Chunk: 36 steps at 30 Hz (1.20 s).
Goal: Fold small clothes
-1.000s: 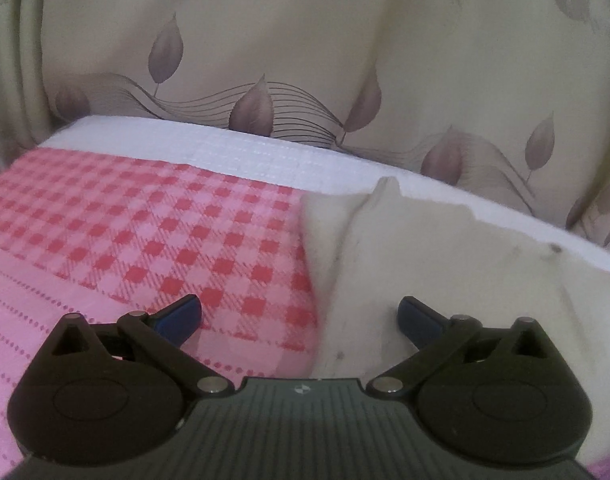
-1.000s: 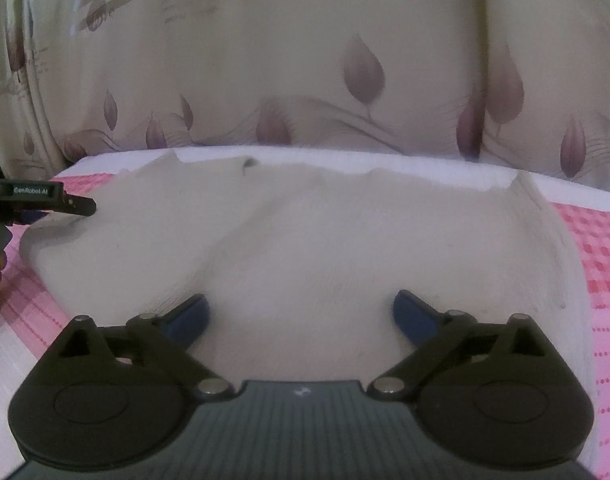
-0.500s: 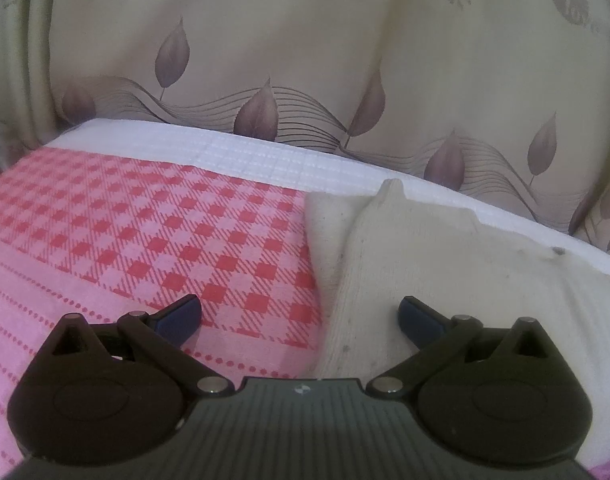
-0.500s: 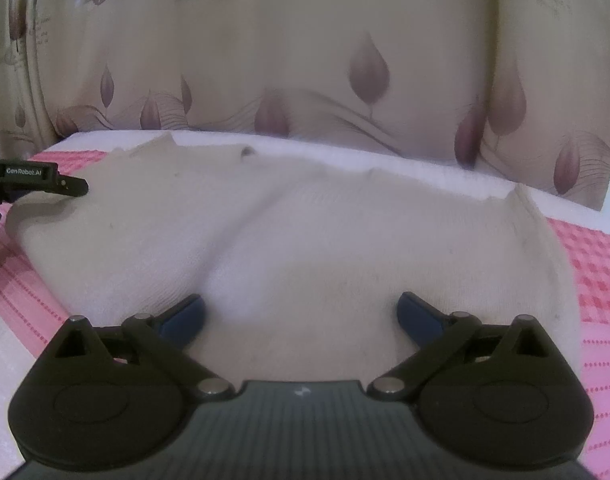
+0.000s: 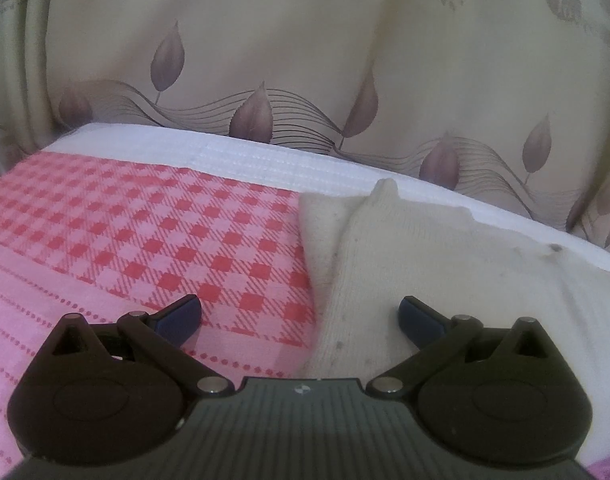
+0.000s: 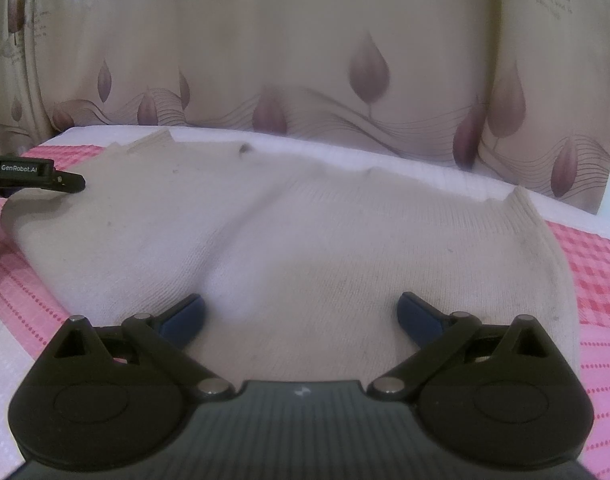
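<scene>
Checked pink cloth (image 5: pixel 153 240) under cream garment (image 6: pixel 305 240); leaf-print curtain (image 5: pixel 305 60) behind; both claws spread.

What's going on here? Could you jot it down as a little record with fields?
Garment: cream knit sweater, lying flat
Surface: pink and red checked cloth on a bed
Backdrop: beige curtain with leaf print
Left gripper: open, over the sweater's left edge
Right gripper: open, over the sweater's middle
Held: nothing
</scene>
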Each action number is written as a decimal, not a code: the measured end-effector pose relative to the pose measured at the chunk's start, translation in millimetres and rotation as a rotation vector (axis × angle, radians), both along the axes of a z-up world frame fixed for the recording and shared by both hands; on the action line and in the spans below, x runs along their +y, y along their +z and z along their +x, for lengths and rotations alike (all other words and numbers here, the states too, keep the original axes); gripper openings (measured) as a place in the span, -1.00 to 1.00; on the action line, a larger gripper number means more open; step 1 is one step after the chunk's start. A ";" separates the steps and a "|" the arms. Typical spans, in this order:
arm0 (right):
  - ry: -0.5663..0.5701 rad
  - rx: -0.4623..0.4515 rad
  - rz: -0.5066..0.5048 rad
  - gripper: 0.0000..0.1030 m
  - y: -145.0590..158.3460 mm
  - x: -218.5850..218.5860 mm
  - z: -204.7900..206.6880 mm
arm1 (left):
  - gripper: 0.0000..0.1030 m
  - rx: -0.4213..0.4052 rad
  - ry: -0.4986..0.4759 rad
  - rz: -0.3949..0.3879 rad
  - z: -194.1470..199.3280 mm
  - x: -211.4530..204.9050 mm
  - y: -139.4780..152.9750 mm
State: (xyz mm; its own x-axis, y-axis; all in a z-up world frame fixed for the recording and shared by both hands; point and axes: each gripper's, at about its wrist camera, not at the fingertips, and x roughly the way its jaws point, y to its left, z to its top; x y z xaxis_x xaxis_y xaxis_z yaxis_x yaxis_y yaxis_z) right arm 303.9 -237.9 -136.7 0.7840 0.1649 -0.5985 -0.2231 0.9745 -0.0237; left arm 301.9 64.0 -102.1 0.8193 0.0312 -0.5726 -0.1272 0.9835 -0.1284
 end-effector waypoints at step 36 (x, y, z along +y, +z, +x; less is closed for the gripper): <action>-0.036 -0.006 -0.013 1.00 0.1 4.0 -3.8 | 1.00 -0.045 0.010 0.184 -7.5 -21.8 3.9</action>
State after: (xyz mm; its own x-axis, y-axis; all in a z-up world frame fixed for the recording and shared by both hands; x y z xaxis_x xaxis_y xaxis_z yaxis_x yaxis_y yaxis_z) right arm 300.1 -233.9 -136.7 0.7927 0.1291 -0.5958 -0.1878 0.9815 -0.0372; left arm 294.4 42.3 -98.1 0.8431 0.1399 -0.5192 -0.1350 0.9897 0.0475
